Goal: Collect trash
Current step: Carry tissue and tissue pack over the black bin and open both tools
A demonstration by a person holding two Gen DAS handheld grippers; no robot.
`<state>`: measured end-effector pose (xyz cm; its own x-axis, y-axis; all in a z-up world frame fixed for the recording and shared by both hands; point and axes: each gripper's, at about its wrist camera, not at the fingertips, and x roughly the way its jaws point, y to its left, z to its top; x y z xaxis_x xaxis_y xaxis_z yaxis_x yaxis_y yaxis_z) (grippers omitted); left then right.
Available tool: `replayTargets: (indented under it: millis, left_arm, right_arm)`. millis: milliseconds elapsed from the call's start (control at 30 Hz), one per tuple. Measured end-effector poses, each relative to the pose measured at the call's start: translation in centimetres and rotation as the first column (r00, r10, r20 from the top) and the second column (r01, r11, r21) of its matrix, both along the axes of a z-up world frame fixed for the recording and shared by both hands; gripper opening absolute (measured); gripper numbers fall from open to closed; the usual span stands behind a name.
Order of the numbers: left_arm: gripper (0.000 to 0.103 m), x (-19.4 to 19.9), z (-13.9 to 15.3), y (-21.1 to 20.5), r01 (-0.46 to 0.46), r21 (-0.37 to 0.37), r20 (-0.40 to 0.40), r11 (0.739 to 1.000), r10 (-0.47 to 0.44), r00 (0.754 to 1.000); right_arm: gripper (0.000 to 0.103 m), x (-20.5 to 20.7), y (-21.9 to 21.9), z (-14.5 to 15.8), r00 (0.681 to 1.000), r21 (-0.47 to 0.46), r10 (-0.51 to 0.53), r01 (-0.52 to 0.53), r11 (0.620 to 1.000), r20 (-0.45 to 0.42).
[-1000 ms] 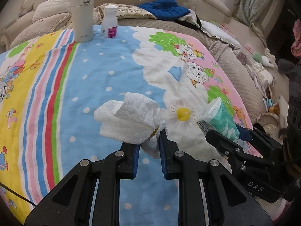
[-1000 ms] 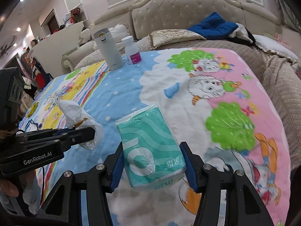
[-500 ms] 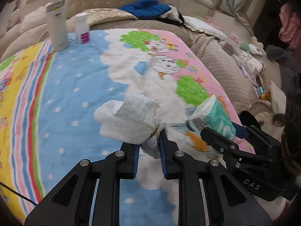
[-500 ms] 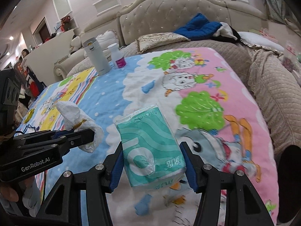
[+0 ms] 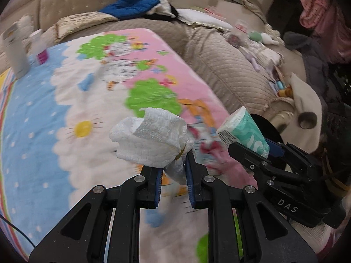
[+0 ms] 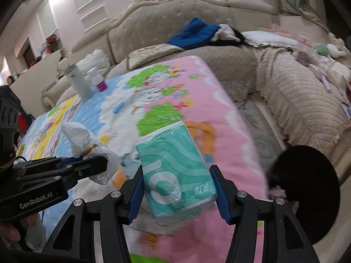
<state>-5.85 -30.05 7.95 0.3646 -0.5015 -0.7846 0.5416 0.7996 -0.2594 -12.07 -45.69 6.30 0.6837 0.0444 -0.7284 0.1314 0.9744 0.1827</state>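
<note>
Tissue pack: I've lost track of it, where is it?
The tissue pack is clamped in the right tool, held above the cartoon blanket, right of the crumpled tissue.

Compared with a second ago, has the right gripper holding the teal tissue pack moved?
Yes. The right gripper, shut on the teal tissue pack, has swung rightward: the white thermos bottle slid left, and a black round bin appeared.

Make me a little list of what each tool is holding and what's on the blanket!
left tool: shut on crumpled white tissue
right tool: shut on green tissue pack
under them: cartoon blanket on a bed
far end of blanket: white thermos and small white bottle, standing upright
beside the bed: black round bin, lower right
</note>
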Motion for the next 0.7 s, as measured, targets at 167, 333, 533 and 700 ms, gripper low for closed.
replayTargets:
  millis: [167, 333, 533, 700]
  left_arm:
    - [0.017, -1.1, 0.0, -4.0, 0.068, -0.01, -0.01, 0.998, -0.068, 0.998]
    - [0.017, -2.1, 0.0, -7.7, 0.131, -0.019, -0.011, 0.991, -0.131, 0.991]
    - [0.017, -3.2, -0.2, -12.3, 0.21, -0.034, -0.02, 0.977, -0.21, 0.977]
    - [0.017, -3.7, -1.0, -15.2, 0.25, -0.043, -0.036, 0.967, -0.252, 0.967]
  right_arm:
    - [0.054, -1.8, -3.6, -0.3, 0.997, 0.002, -0.072, 0.072, 0.997, -0.01]
    - [0.054, -3.4, -7.1, -0.7, 0.99, -0.006, -0.137, 0.137, 0.991, -0.023]
    - [0.054, -5.0, -11.5, -1.5, 0.974, -0.013, -0.22, 0.22, 0.975, -0.044]
    - [0.054, -6.1, -14.8, -2.4, 0.958, -0.003, -0.28, 0.281, 0.96, -0.062]
